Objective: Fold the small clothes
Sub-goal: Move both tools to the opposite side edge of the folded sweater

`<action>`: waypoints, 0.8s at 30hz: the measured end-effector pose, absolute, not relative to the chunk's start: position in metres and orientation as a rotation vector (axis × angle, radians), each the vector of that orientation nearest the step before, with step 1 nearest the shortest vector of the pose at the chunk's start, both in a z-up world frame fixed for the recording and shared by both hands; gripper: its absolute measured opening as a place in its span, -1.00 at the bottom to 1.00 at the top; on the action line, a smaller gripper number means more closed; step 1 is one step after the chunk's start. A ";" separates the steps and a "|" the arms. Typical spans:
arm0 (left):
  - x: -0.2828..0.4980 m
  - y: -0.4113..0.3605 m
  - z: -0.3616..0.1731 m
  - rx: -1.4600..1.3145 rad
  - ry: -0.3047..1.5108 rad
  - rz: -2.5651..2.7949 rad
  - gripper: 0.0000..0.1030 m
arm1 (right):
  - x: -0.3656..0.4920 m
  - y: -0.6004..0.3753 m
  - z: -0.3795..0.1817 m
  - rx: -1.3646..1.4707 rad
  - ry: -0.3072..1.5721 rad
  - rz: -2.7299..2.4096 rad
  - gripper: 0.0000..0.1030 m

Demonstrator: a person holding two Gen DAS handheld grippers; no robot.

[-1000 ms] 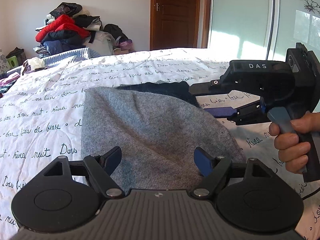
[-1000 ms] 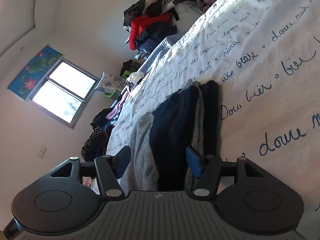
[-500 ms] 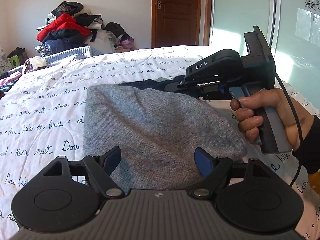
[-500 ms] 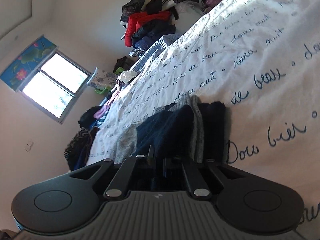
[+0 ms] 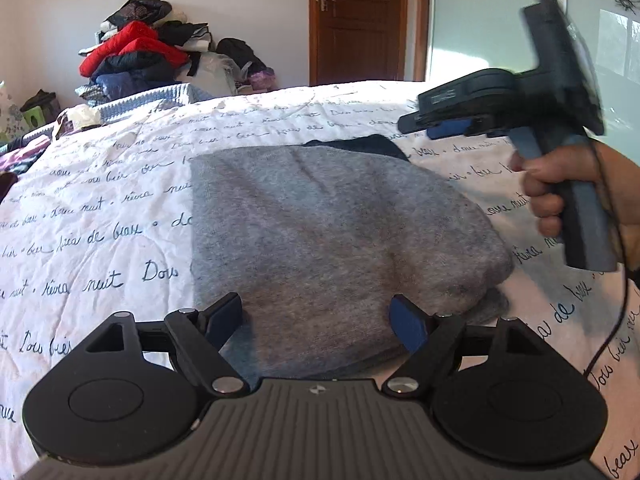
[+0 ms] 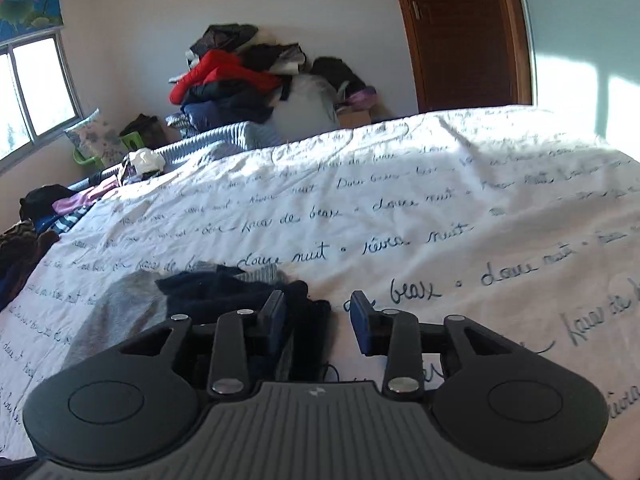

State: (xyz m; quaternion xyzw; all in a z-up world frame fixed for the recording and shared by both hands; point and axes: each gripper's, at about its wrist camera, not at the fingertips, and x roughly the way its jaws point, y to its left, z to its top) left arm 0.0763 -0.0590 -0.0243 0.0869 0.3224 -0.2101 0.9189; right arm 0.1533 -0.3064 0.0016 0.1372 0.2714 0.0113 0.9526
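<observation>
A: Folded grey knit garment (image 5: 340, 232) flat on the white bedspread printed with dark cursive script (image 5: 100, 216), dead centre of the left wrist view. Dark navy layer (image 5: 360, 145) peeking out at the far edge, toward 12 o'clock.

B: Judged well along, then. One fold at least done; grey top face smooth. Left to do, as a guess: tidying that navy edge, perhaps one more fold. Hard to tell from here whether one garment or two.

A: Left gripper (image 5: 318, 320) spread wide, hovering over the near edge at 6 o'clock, nothing between the blue pads, no contact visible.

B: Right gripper (image 6: 318, 320) partly apart and opening. Nothing pinched; bare bedspread in the gap, navy fabric (image 6: 240, 292) just beside the left pad (image 6: 276, 320), toward 9 o'clock. Seen from the left wrist view, lifted clear of the cloth at 2 o'clock, gripped by a hand (image 5: 560, 192).

A: Writing? French on the bedspread: "douce nuit" (image 6: 400, 204) legible, "Dors bien" probably, "rêves" and "fais de beaux" less surely.

B: Lettering on the right gripper's casing (image 5: 444, 98) too blurred to read.

A: Elsewhere: heaped pile of red, black and navy clothes (image 5: 136, 52) against the wall at 11 o'clock, unfolded. Whether part of the job, impossible to say.
</observation>
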 end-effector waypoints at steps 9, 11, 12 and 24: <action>0.078 -0.025 -0.032 0.107 0.742 -0.389 0.59 | 0.073 -0.276 -0.003 0.306 0.691 0.409 -0.30; 0.074 -0.019 -0.030 0.113 0.739 -0.377 0.59 | 0.063 -0.274 -0.020 0.305 0.761 0.412 -0.32; 0.074 -0.017 -0.028 0.114 0.736 -0.370 0.59 | 0.055 -0.274 -0.023 0.301 0.766 0.429 -0.32; 0.074 0.002 -0.019 0.092 0.726 -0.289 0.55 | 0.028 -0.287 -0.011 0.354 0.704 0.410 -0.30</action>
